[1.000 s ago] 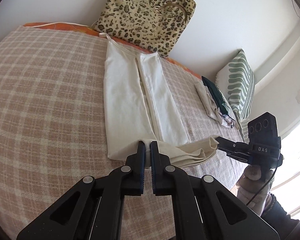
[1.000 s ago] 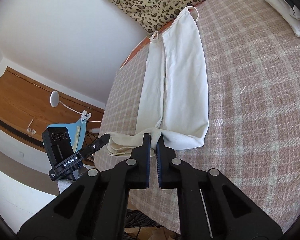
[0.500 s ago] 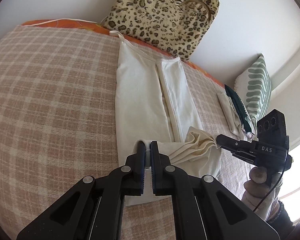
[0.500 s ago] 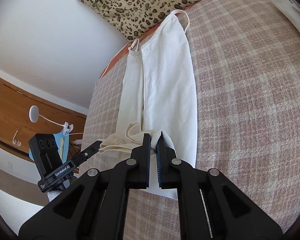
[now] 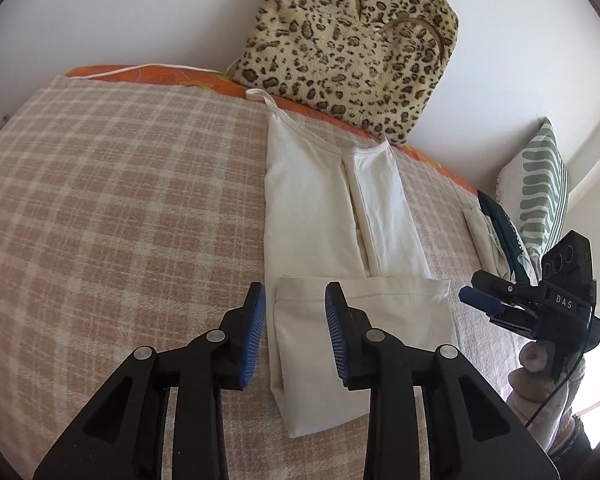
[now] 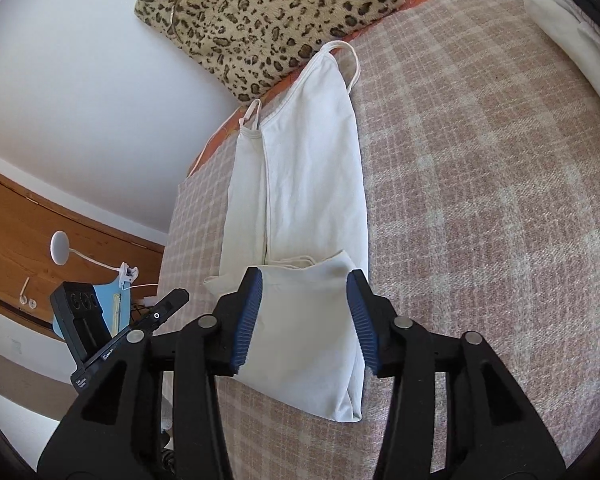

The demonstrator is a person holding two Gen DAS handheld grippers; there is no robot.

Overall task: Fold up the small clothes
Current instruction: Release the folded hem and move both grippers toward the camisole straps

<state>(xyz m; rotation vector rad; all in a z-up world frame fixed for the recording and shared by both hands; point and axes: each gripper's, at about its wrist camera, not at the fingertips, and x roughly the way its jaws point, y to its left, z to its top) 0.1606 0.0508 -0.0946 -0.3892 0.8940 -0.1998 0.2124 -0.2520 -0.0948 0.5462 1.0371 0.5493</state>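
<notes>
In the left wrist view, the left hand-held gripper (image 5: 295, 334) stands with its jaws apart, having just been opening, with the near corner of the cream camisole (image 5: 324, 208) lying loose under the gap, no pad pressing it. The garment lies lengthwise on the checked bed (image 5: 120, 208), straps toward the leopard-print bag (image 5: 352, 44), its hem end folded up over the body. The right hand-held gripper (image 5: 482, 304) hovers beside the fold's far edge, empty. In the right wrist view, the right hand-held gripper (image 6: 304, 320) has likewise just been opening, jaws wide above the folded flap (image 6: 304, 332), nothing clamped. The first cross-fold looks to have just been released; the next move likely calls for regripping the doubled end and carrying it toward the straps.
</notes>
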